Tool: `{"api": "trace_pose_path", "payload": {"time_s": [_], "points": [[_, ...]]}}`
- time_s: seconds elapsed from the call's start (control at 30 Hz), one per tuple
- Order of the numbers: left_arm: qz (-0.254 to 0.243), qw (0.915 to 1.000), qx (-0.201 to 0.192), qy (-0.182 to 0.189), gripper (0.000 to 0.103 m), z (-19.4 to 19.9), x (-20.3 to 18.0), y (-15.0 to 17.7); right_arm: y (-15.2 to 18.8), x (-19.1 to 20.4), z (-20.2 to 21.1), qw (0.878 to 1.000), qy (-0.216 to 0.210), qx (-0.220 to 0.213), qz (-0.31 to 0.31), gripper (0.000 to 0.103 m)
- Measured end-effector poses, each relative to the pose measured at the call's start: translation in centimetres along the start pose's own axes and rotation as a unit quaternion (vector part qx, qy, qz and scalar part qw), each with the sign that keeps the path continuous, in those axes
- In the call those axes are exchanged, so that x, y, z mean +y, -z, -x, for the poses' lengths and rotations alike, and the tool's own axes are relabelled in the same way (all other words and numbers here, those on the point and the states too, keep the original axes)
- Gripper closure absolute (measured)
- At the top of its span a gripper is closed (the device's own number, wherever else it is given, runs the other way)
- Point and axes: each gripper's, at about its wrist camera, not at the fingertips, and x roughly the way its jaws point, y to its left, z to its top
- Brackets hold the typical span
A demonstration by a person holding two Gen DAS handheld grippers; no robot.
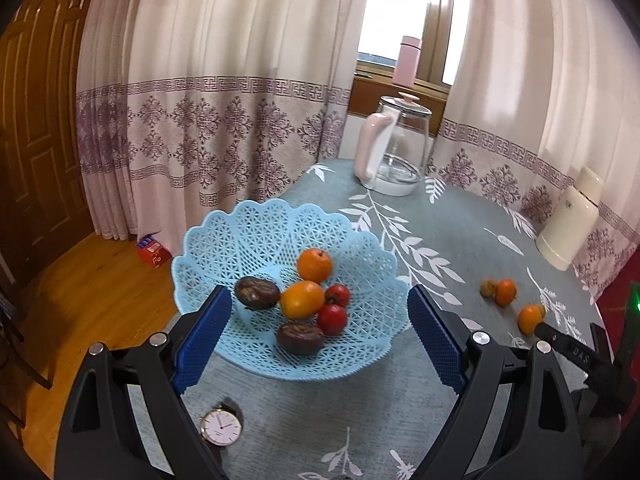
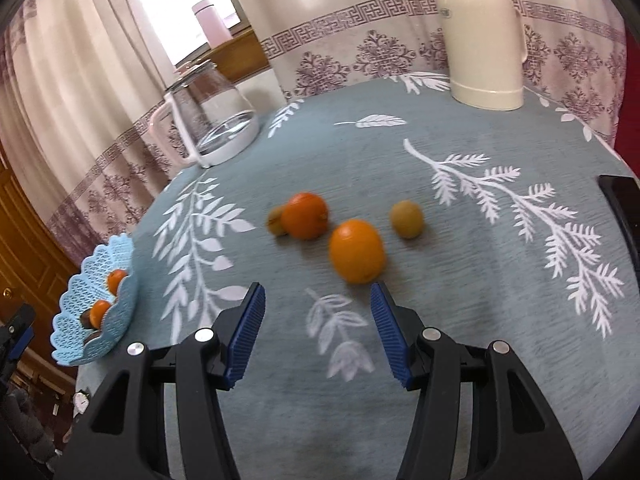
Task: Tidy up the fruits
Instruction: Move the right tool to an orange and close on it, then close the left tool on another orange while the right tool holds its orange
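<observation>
Right gripper (image 2: 318, 334) fingers spread, empty, just short of nearest orange (image 2: 356, 250): firm, round, apt to roll; best pinched across its middle. Left gripper (image 1: 320, 338) also released.

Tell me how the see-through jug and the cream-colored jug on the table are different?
The glass kettle is clear, so you can see right through it; the cream flask is solid and hides its inside. The glass kettle is wide and squat with a big pale handle; the cream flask is taller and straighter. The glass kettle stands near the window, the cream flask by the curtain. Both stand upright on the blue tablecloth.
</observation>
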Motion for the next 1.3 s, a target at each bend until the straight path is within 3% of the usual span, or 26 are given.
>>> {"api": "trace_pose_path", "payload": {"time_s": [0.63, 0.73, 0.83, 1.3], "points": [[-0.018, 0.9997, 0.008, 0.011, 0.012, 0.0, -1.5, 0.6, -2.9, -0.7, -5.6, 0.998, 0.037, 0.047, 0.016, 0.048], [-0.024, 0.9996, 0.007, 0.012, 0.012, 0.0, -2.0, 0.6, -3.0, -0.4, -6.0, 0.998, 0.042, 0.050, 0.026, 0.056], [-0.029, 0.9994, 0.007, 0.014, 0.012, -0.1, -2.5, 0.5, -3.0, -0.6, -5.9, 0.997, 0.046, 0.050, 0.033, 0.066], [-0.071, 0.9965, 0.023, 0.036, 0.012, -1.6, -7.2, 0.8, -0.9, -2.4, -1.8, 0.996, 0.051, 0.037, 0.069, 0.066]]}}
